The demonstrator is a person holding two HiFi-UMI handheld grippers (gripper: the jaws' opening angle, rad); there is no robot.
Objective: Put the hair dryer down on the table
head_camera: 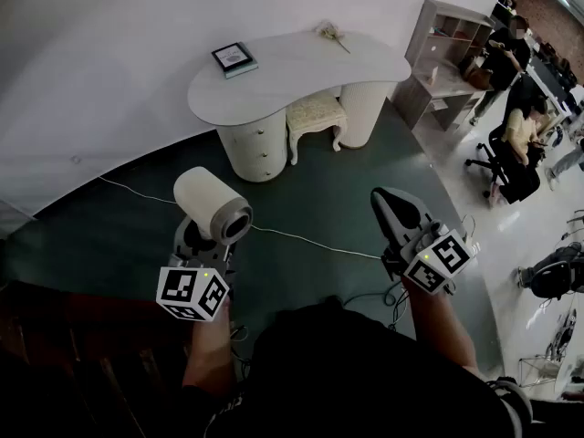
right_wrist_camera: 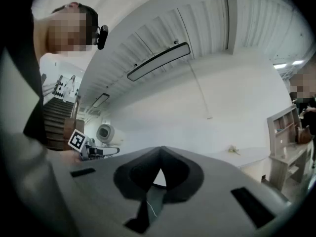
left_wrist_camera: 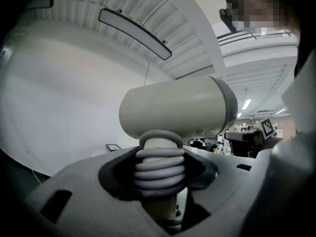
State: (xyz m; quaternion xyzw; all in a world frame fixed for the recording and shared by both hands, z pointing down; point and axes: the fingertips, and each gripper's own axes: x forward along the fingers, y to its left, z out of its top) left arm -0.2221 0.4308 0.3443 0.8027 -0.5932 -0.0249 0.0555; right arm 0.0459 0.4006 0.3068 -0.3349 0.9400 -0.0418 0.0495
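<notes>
Transport step: left gripper [head_camera: 206,241] clamps the hair dryer [head_camera: 213,204] handle; right gripper [head_camera: 391,203] closed, empty. Next move probably: advance to far table [head_camera: 301,71], lower.

No readable text; square markers [head_camera: 192,293] on left gripper [head_camera: 199,243] and right gripper [head_camera: 391,206].

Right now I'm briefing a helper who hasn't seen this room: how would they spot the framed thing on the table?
Find the white curved table at the top of the head view. On its left end lies a small dark-framed square, flat on the top. The only other thing up there is a pale sprig near the back edge.
</notes>
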